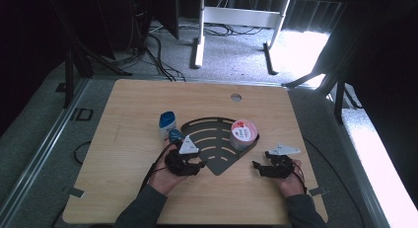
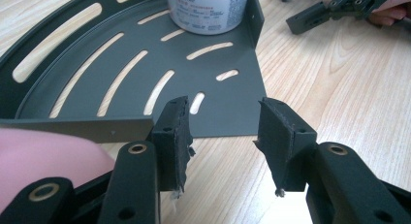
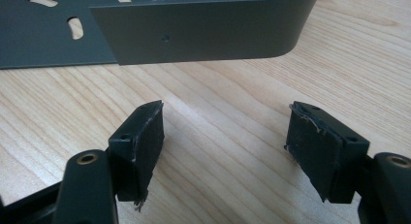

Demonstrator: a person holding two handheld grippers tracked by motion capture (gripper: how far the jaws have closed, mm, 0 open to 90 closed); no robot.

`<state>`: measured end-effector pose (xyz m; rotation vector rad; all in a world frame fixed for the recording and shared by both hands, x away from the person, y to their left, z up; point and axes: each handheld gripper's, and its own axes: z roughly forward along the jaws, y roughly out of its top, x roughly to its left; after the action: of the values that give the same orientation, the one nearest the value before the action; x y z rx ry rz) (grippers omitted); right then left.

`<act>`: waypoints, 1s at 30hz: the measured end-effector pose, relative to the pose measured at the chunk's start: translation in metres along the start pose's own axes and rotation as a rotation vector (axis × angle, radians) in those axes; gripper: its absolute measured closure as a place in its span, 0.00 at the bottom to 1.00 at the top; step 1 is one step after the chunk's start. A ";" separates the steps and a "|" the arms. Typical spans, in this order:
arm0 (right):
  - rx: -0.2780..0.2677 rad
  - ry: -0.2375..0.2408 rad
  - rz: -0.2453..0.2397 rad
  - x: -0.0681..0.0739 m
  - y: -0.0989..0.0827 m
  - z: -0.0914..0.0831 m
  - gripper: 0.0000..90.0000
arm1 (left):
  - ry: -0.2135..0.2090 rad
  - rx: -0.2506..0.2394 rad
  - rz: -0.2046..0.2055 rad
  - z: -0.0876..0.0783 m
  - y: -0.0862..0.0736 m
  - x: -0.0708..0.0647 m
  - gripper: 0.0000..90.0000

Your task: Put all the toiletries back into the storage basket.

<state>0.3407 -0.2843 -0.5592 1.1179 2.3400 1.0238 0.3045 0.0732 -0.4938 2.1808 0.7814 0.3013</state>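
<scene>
Looking down from the high view, a dark fan-shaped rack (image 1: 215, 144) is lying in the middle of the wooden table (image 1: 123, 188). A round white tub with a pink lid (image 1: 243, 134) is sitting inside the rack, near its right wall. A small bottle with a blue cap (image 1: 167, 123) is standing just left of the rack. The left gripper (image 1: 197, 165) is resting at the rack's left edge, and the right gripper (image 1: 256, 166) is lying on the table near the rack's pointed corner (a little way apart from it).

In the left gripper view, the two tongs are standing apart with nothing between them — only bare wood and the rack's pointed tip (image 2: 213, 122) just ahead. The tub (image 2: 208, 10) is sitting at the back of the rack.

In the right gripper view, the tongs are spread wide too, holding nothing. The rack's curved side wall (image 3: 203, 32) is waiting just ahead of them.

It looks like the person is getting ready to grab something — maybe the rack's edge, maybe the bottle. Next, a gripper needs to slide its tongs around that thing and squeeze gently.
</scene>
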 end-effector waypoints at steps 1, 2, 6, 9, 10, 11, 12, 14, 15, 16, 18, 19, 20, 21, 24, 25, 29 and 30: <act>0.000 -0.002 0.001 0.000 0.000 0.000 0.32 | 0.004 0.002 0.000 -0.001 0.000 0.000 0.62; 0.000 -0.002 0.001 0.000 0.000 0.000 0.32 | 0.006 0.005 0.000 -0.002 0.000 0.001 0.62; -0.001 -0.003 0.001 -0.001 0.000 0.000 0.32 | 0.017 0.023 -0.007 -0.005 0.000 0.002 0.62; -0.001 -0.004 0.002 -0.001 0.000 0.000 0.32 | 0.023 0.027 -0.008 -0.007 -0.001 0.002 0.62; -0.001 -0.004 0.002 -0.001 0.000 0.000 0.32 | 0.025 0.030 -0.007 -0.008 -0.001 0.003 0.62; -0.001 -0.004 0.003 -0.001 0.000 0.000 0.32 | 0.026 0.031 -0.007 -0.008 -0.002 0.004 0.62; -0.001 -0.005 0.003 -0.001 0.000 0.000 0.32 | 0.027 0.035 -0.009 -0.009 -0.003 0.005 0.62; -0.001 -0.005 0.003 -0.001 0.000 0.000 0.32 | 0.030 0.032 -0.011 -0.011 -0.003 0.006 0.62; 0.000 -0.005 0.003 -0.001 0.000 0.000 0.32 | 0.025 0.031 -0.010 -0.013 -0.004 0.006 0.61; -0.001 -0.005 0.003 -0.001 0.000 0.000 0.32 | 0.024 0.030 -0.008 -0.014 -0.004 0.007 0.61; -0.001 -0.005 0.004 -0.001 0.000 0.000 0.32 | 0.019 0.029 -0.008 -0.017 -0.004 0.007 0.61; -0.001 -0.005 0.003 -0.001 0.000 0.000 0.32 | 0.018 0.028 -0.009 -0.018 -0.004 0.007 0.61; -0.001 -0.005 0.003 -0.001 0.000 0.000 0.32 | 0.019 0.029 -0.008 -0.019 -0.004 0.008 0.61; -0.001 -0.005 0.003 -0.001 0.000 0.000 0.32 | 0.019 0.032 -0.008 -0.019 -0.004 0.008 0.61; -0.001 -0.005 0.003 -0.001 0.000 0.000 0.32 | 0.011 0.029 -0.006 -0.021 -0.006 0.009 0.61; -0.001 -0.005 0.003 -0.001 0.000 0.000 0.32 | 0.014 0.031 -0.006 -0.022 -0.006 0.009 0.61; -0.001 -0.005 0.003 -0.001 0.000 0.000 0.32 | 0.022 0.029 -0.007 -0.026 -0.007 0.010 0.61; 0.000 -0.005 0.003 -0.001 0.000 0.000 0.32 | 0.021 0.031 -0.008 -0.027 -0.008 0.011 0.61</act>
<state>0.3410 -0.2854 -0.5593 1.1235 2.3345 1.0214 0.2978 0.0998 -0.4821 2.2065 0.8117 0.3107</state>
